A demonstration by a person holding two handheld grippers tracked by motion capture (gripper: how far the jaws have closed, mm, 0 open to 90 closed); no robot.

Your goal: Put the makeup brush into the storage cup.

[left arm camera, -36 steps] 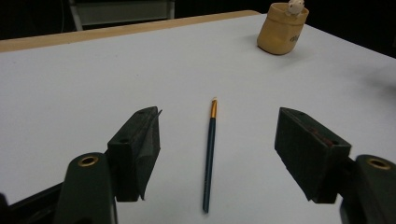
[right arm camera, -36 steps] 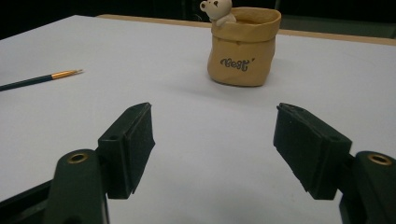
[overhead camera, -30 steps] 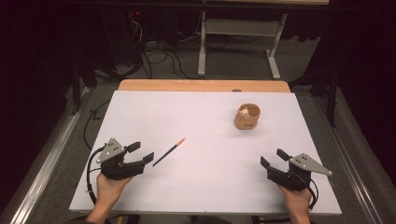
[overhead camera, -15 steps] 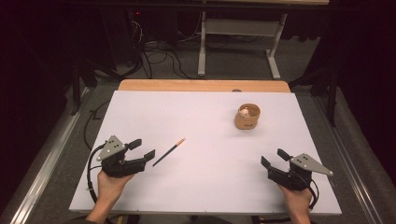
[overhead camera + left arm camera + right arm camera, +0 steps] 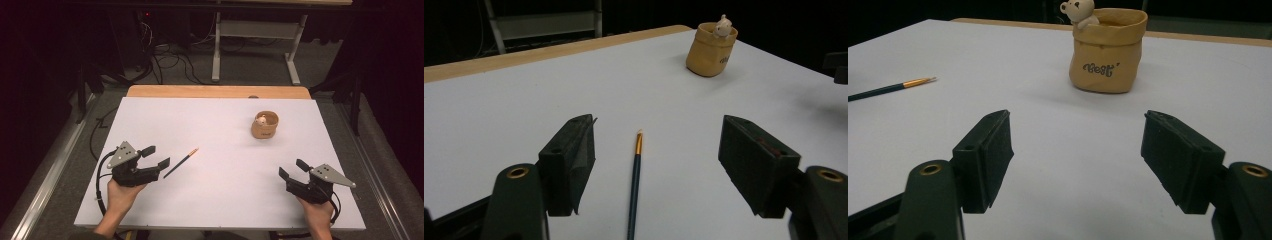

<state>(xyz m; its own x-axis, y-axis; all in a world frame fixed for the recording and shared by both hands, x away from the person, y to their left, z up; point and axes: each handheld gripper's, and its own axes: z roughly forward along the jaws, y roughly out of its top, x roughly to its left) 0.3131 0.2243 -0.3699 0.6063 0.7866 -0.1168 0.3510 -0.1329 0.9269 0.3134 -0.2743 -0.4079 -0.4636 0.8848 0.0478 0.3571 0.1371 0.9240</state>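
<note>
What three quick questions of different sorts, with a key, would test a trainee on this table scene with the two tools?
1. True or false: the left tool is shut on the paintbrush.
2. Which thing does the right tool face? A) the paintbrush B) the tan pot C) a plate
3. Fill in: a small ___ figure peeks over the pot's rim.

Key
1. False: its jaws stand open, with the brush lying on the white table between them, untouched.
2. B: the pot stands upright straight ahead of its open jaws, well apart from them.
3. Bear.
</note>
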